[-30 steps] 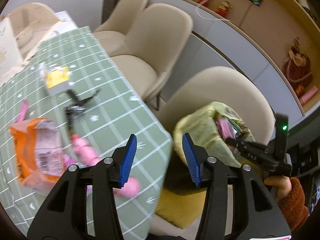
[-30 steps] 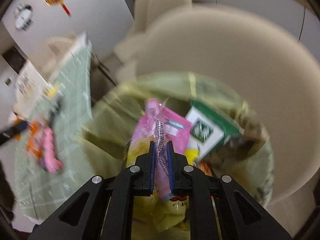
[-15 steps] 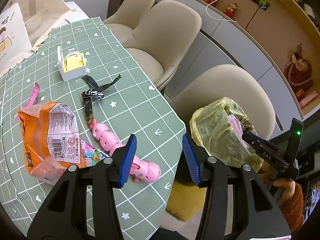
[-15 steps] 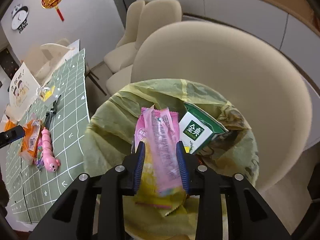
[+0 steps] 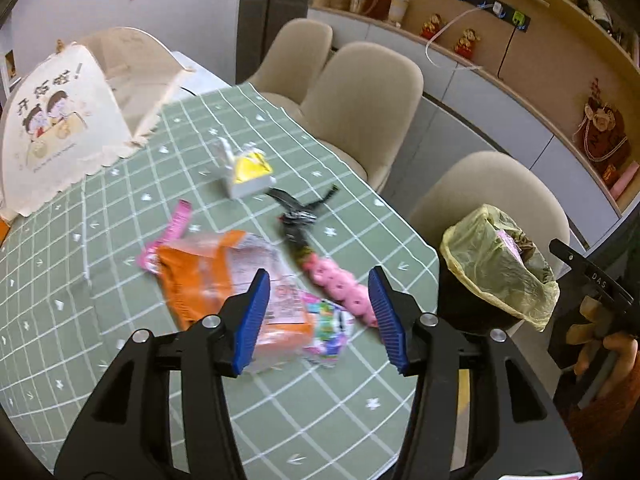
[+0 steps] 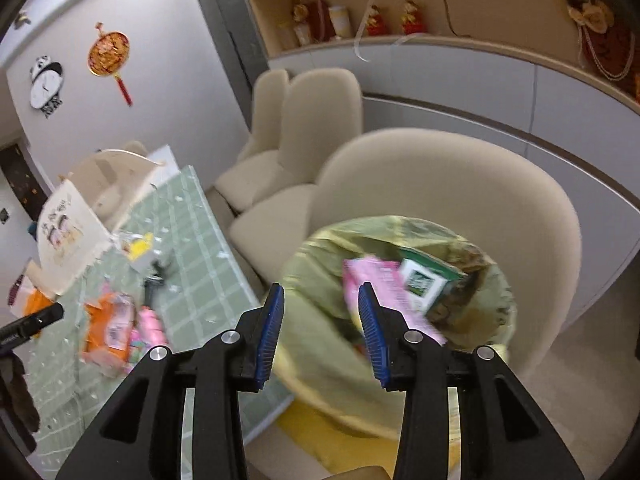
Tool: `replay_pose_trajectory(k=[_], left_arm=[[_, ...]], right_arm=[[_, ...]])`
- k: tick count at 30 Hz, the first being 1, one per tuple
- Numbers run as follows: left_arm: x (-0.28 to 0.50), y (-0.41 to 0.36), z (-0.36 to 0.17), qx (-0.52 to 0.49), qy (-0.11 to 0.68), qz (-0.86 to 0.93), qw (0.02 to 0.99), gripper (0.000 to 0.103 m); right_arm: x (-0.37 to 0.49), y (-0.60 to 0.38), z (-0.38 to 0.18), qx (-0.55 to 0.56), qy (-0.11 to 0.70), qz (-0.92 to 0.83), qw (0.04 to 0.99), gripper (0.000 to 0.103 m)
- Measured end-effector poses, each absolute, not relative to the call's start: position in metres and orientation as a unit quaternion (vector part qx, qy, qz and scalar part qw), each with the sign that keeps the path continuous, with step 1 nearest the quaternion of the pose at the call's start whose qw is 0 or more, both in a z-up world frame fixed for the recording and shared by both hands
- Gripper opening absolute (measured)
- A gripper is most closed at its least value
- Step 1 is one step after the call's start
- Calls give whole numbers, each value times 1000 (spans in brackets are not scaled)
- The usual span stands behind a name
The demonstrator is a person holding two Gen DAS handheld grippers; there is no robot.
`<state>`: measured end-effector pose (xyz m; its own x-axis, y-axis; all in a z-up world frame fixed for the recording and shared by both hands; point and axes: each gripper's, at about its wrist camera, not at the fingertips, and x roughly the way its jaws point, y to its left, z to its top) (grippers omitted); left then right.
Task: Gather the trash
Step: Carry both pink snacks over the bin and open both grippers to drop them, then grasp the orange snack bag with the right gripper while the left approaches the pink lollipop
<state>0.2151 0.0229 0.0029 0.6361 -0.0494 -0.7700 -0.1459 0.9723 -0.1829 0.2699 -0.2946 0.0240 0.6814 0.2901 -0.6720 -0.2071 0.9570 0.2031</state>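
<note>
Yellow-green plastic lines the trash bin (image 6: pixel 320 312), which sits on a beige chair (image 6: pixel 460 184) just off the bench (image 5: pixel 360 216) edge and holds a pink wrapper (image 6: pixel 384 284) and a green carton (image 6: pixel 424 280). The right gripper (image 6: pixel 322 320) hangs above its near rim, jaws wide and empty. The left gripper (image 5: pixel 316 316), jaws also wide, hovers over the orange bag (image 5: pixel 200 276) and pink toy (image 5: pixel 340 284) near the bench edge.

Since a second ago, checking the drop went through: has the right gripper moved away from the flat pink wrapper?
Yes. The right gripper, open, has backed up and away from the yellow-lined bin; the pink wrapper lies inside.
</note>
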Motion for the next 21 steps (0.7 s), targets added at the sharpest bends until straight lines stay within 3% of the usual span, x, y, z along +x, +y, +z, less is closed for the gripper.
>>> replay_pose_trajectory(k=[7, 11, 21], left_arm=[[181, 91, 0, -156, 410, 37, 898, 51], [160, 145, -13, -178, 412, 65, 891, 51], [131, 218, -58, -226, 423, 68, 875, 51]], right_arm=[[240, -221, 33, 40, 364, 166, 916, 38], [221, -182, 32, 31, 355, 184, 916, 47], [187, -95, -12, -51, 426, 219, 876, 47]])
